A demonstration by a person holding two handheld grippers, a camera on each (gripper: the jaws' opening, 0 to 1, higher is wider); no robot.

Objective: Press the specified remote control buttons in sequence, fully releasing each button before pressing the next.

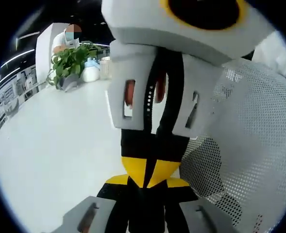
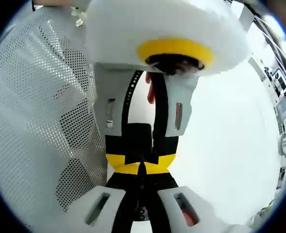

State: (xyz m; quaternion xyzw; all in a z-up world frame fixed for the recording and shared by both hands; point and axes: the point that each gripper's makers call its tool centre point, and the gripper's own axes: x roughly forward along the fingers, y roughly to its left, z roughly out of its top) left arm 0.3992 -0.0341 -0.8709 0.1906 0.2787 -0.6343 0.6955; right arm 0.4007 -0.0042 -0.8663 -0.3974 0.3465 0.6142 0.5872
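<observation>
Preparation seems to be the step in hand, because no button is being pressed and neither tool is near a remote control. The left tool (image 1: pixel 147 190) and the right tool (image 2: pixel 142 180) are held nose to nose above the white desk (image 1: pixel 50 145), each one pointing straight at the other. Their yellow and black tips meet in the middle of both views and look to be touching, or very nearly so. On each tool the two jaws stand together with only a thin line between them, and nothing is clamped in either one. Beside the tools there is a white mesh chair back (image 1: pixel 252 145), on the right in the left gripper view and on the left in the right gripper view. A green potted plant (image 1: pixel 70 60) stands at the far edge of the desk. Where the remote control lies cannot be told from these pictures, since the tools look at each other and not down at the place of work. By this judgement the sequence of buttons is not yet begun. The next move probably calls for drawing the tools apart and turning them toward the desk until the remote is found. Then one tool should come down on the first named button with its jaws kept closed, so that the tip is narrow, press once, and lift fully off before going to the following button.
</observation>
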